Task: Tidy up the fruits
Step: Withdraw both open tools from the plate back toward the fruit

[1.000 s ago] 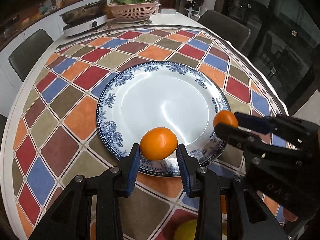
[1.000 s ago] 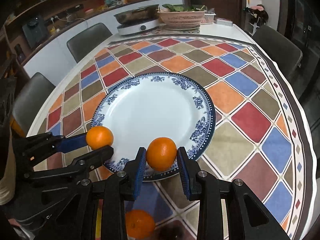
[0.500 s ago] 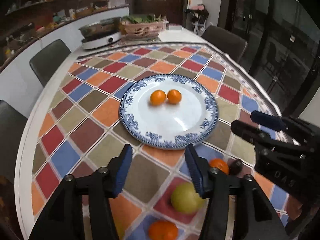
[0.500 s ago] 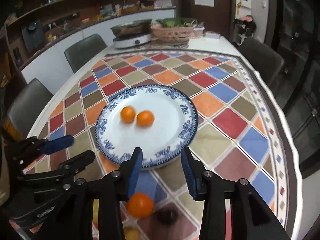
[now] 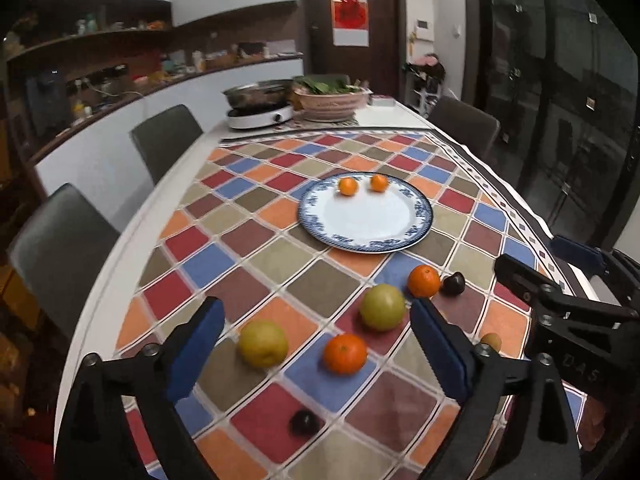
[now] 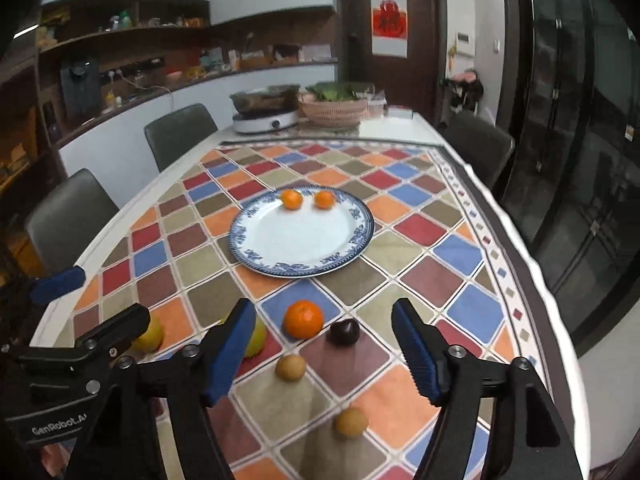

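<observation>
Hovering above the table w/ nothing between the pads: left gripper (image 5: pixel 314 344), jaws just spread wide, and right gripper (image 6: pixel 324 346), jaws just opening too. Two small oranges (image 5: pixel 347 185) sit side by side on the blue-rimmed plate (image 5: pixel 416 236), well ahead of both. Loose fruit lies nearer: orange (image 5: pixel 345 353) and yellow-green fruit (image 5: pixel 382 307) just ahead of left; orange (image 6: pixel 303 319) and dark fruit (image 6: pixel 344 333) just ahead of right.
</observation>
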### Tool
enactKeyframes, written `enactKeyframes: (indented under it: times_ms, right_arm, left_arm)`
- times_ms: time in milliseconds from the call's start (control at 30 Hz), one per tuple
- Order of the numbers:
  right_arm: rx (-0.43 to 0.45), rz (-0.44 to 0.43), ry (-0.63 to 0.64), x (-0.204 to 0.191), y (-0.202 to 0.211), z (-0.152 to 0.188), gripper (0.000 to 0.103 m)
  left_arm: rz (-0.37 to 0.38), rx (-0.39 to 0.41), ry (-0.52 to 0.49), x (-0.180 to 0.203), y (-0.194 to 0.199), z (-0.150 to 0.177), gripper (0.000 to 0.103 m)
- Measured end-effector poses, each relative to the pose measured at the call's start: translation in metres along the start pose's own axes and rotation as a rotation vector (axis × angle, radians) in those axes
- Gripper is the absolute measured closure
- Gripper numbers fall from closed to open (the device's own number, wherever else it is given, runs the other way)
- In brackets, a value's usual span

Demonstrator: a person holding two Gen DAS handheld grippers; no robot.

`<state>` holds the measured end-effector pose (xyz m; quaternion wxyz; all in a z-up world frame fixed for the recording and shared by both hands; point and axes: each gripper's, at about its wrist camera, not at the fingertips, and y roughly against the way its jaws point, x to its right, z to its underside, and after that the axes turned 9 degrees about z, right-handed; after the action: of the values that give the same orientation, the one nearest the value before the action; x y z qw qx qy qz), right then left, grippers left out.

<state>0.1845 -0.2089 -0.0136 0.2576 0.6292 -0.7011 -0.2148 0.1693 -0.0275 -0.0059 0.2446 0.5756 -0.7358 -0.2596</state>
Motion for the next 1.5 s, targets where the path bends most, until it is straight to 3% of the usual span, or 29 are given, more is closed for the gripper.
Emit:
enactKeyframes:
  times_ms: [233, 367, 633, 800, 1033, 1200, 1500]
  right_arm:
    - [0.027, 0.081, -0.041, 0.005, 0.031, 0.024, 0.026]
    - [0.009, 0.111, -0.053, 0.007, 0.033, 0.034, 0.026]
    - [0.017, 0.194, 0.045, -0.006, 0.036, 0.068, 0.026]
    - [-0.018, 0.191, 0.086, -0.011, 0.031, 0.09, 0.026]
    - [-0.082, 0.229, 0.029, 0.002, 0.012, 0.098, 0.026]
    - [-0.1, 0.208, 0.026, 0.001, 0.004, 0.099, 0.026]
    - [-0.111, 0.175, 0.041, -0.006, -0.018, 0.095, 0.028]
  left_arm:
    - [-0.031, 0.001, 0.058, -0.011, 0.024, 0.026, 0.004]
    - [-0.071, 0.007, 0.038, -0.012, 0.032, 0.041, 0.004]
    - [-0.123, -0.018, 0.01, -0.018, 0.03, 0.079, 0.004]
    - [-0.101, -0.089, 0.0, -0.017, 0.015, 0.099, 0.004]
    - [-0.095, -0.168, 0.008, -0.016, -0.006, 0.113, 0.004]
    - [-0.095, -0.164, 0.009, -0.016, -0.013, 0.112, 0.005]
    - [-0.052, -0.194, 0.035, -0.022, -0.03, 0.109, 0.035]
